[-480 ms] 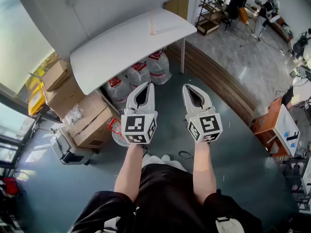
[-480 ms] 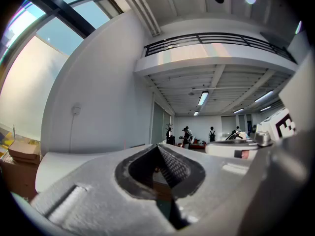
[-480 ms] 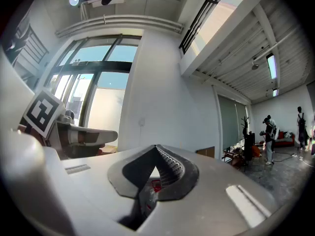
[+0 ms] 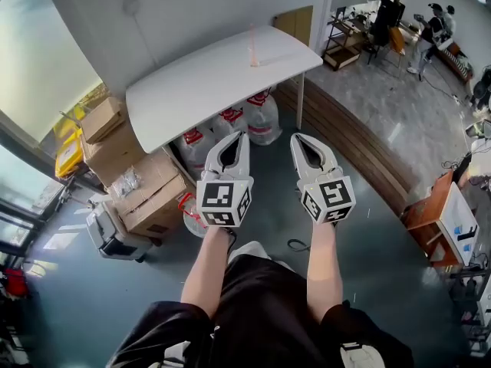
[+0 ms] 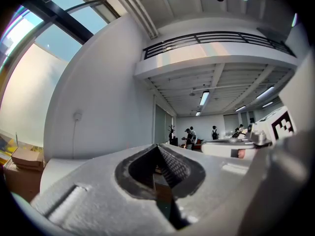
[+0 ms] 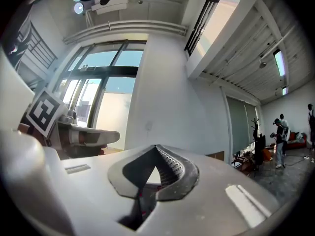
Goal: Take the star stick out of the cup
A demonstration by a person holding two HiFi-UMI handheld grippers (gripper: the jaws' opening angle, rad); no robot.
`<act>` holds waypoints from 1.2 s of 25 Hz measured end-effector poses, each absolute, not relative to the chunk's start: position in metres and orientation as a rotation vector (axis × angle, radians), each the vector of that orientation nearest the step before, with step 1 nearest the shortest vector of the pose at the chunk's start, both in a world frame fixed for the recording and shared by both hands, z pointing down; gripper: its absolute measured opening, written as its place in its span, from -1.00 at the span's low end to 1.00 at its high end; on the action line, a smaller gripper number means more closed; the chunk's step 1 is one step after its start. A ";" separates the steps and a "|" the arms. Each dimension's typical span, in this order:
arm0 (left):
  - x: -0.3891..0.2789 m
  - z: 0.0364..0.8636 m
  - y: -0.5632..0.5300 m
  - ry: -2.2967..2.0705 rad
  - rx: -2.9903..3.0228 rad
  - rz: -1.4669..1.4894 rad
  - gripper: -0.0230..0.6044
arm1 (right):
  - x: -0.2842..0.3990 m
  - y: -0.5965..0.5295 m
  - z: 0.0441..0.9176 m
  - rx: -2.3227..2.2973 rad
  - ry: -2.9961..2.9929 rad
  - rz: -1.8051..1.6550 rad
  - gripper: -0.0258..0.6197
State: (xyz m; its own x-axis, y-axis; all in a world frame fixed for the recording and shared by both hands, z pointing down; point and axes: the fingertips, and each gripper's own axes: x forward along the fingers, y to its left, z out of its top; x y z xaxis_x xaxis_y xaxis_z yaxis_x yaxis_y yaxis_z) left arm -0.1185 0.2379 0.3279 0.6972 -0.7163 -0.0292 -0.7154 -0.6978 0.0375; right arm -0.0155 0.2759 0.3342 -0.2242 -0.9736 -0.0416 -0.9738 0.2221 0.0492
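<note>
**A:** Where's the star stick [image 4: 252, 47]?

**B:** On the white table [image 4: 192, 83], toward its right end. It's a thin pale upright shape, too blurred to make out what it stands in.

**A:** And the 2 tongs?

**B:** Both are level, on the near side of the table and well short of it. The left gripper [image 4: 242, 136] has its jaws pressed together on nothing. The right gripper [image 4: 296, 137] is the same, tips meeting, empty.

**A:** Anything else by the table?

**B:** Clear water jugs [image 4: 261, 117] underneath, and cardboard boxes [image 4: 130, 182] beside its left end.
</note>
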 end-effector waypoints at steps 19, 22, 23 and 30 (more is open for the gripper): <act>-0.081 0.329 0.156 -1.204 2.848 -0.120 -0.92 | 0.037 0.208 0.331 -1.982 2.464 0.136 -0.90; -0.074 0.336 0.127 -1.211 2.834 -0.121 -0.92 | 0.039 0.180 0.339 -1.966 2.494 0.139 -0.90; -0.071 0.339 0.115 -1.214 2.828 -0.120 -0.92 | 0.041 0.169 0.343 -1.960 2.505 0.139 -0.90; -0.044 0.358 0.020 -1.223 2.809 -0.116 -0.92 | 0.073 0.078 0.363 -1.961 2.508 0.121 -0.90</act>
State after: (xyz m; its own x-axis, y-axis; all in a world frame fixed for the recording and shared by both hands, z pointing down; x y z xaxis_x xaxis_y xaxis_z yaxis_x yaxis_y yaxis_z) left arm -0.0438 0.0202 0.3576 0.6794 -0.7327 -0.0390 -0.7270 -0.6794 0.0993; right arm 0.0726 0.0782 0.3626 -0.2417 -0.9703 -0.0120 -0.9669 0.2398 0.0869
